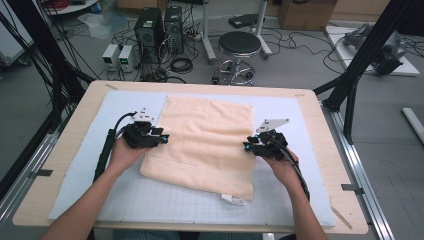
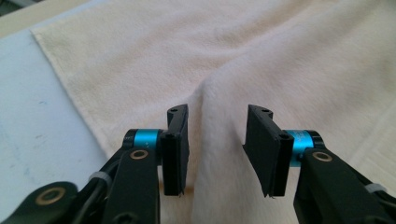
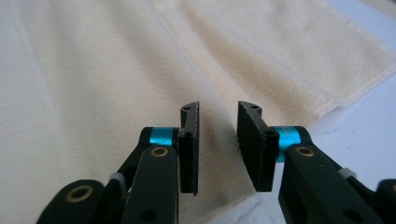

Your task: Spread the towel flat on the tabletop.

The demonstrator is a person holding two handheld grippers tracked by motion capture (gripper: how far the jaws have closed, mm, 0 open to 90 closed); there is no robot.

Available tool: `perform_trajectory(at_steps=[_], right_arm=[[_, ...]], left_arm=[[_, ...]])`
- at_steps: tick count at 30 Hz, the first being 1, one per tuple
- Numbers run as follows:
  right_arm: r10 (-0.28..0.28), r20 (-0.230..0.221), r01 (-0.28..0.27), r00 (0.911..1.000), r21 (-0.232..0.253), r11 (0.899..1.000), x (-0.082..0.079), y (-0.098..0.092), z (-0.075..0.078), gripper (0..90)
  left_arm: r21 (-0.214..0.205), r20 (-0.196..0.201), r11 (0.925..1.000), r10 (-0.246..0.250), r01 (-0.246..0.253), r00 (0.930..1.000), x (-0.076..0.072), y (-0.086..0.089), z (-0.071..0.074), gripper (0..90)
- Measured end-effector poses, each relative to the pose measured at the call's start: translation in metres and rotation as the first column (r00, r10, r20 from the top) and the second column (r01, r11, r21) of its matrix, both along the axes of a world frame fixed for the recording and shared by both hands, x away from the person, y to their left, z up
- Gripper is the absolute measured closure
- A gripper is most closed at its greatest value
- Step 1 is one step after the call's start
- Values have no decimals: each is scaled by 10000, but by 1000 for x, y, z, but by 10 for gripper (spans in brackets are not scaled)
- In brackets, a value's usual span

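A cream towel (image 1: 205,145), folded, is laid flat on the grid mat (image 1: 165,200) of the bench (image 1: 75,130), its long axis running away from the person. It is flanked by both tools, each aimed inward at a side edge and equally near. The left tool (image 2: 217,140) is seen parted over a raised ridge of cloth, nothing pinched. The right tool (image 3: 218,140) is likewise parted, narrower, above the towel's edge, unclamped.

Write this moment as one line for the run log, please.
left gripper: open, at towel left edge | right gripper: open, at right edge | towel: folded, flat on mat
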State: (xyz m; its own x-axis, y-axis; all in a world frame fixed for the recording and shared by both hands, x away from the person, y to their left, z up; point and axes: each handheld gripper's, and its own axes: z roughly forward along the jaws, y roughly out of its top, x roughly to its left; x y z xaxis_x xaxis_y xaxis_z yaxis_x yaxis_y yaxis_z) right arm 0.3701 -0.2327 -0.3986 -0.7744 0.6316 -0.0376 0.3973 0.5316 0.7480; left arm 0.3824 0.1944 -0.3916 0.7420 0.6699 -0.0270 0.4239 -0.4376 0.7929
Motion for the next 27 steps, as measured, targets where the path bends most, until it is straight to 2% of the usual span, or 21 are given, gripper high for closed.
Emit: perform_trajectory(at_steps=[2, 4, 5, 8, 10, 13, 15, 18, 19, 21, 23, 25, 27], right_arm=[[148, 441, -146, 9989, -44, 9999, -13, -2, 8, 663], [334, 748, -337, 9966, 29, 9994, -25, -3, 15, 652], [365, 757, -368, 9965, 23, 9993, -29, -3, 17, 651], [795, 906, -794, 9927, -46, 9968, -44, -2, 20, 634], [753, 1254, -710, 9892, -388, 9967, -55, -2, 20, 628], [749, 993, -758, 9922, 49, 9971, -61, -7, 16, 619], [1131, 782, -1146, 9905, 158, 9933, -67, -5, 7, 608], [1522, 336, -1523, 9878, 12, 9883, -72, 2, -7, 601], [1650, 206, -1647, 9861, -162, 9862, -72, 6, -12, 598], [1842, -127, -1845, 9828, -205, 9826, -72, 11, -19, 601], [2027, -391, -2049, 9785, -657, 9766, -70, 18, -27, 607], [2147, -696, -2205, 9742, -920, 9710, -67, 23, -36, 632], [2103, -882, -2151, 9737, -493, 9753, -65, 21, -37, 660]], left_arm=[[-61, 190, 10000, 6, -5, 9998, -9, 9, 4, 547], [-297, 276, 9995, -112, 121, 9996, -19, 17, 9, 543], [-406, 319, 9989, -222, 235, 9992, -25, 20, 10, 540], [-180, 520, 9968, -770, 781, 9957, -44, 21, 10, 534], [9, 659, 9943, -1060, 1062, 9922, -56, 20, 7, 524], [148, 701, 9909, -1343, 1336, 9885, -69, 19, -2, 519], [295, 581, 9871, -1587, 1572, 9856, -76, 17, -13, 520], [681, 284, 9857, -1560, 1538, 9873, -78, 17, -29, 545], [696, 196, 9852, -1586, 1569, 9871, -78, 17, -31, 556], [826, -108, 9805, -1781, 1783, 9840, -74, 15, -36, 584], [1085, -356, 9772, -1798, 1826, 9831, -70, 12, -42, 605], [794, -472, 9774, -1926, 1959, 9801, -67, 12, -44, 655], [686, -561, 9764, -2011, 2047, 9780, -68, 11, -44, 726]])
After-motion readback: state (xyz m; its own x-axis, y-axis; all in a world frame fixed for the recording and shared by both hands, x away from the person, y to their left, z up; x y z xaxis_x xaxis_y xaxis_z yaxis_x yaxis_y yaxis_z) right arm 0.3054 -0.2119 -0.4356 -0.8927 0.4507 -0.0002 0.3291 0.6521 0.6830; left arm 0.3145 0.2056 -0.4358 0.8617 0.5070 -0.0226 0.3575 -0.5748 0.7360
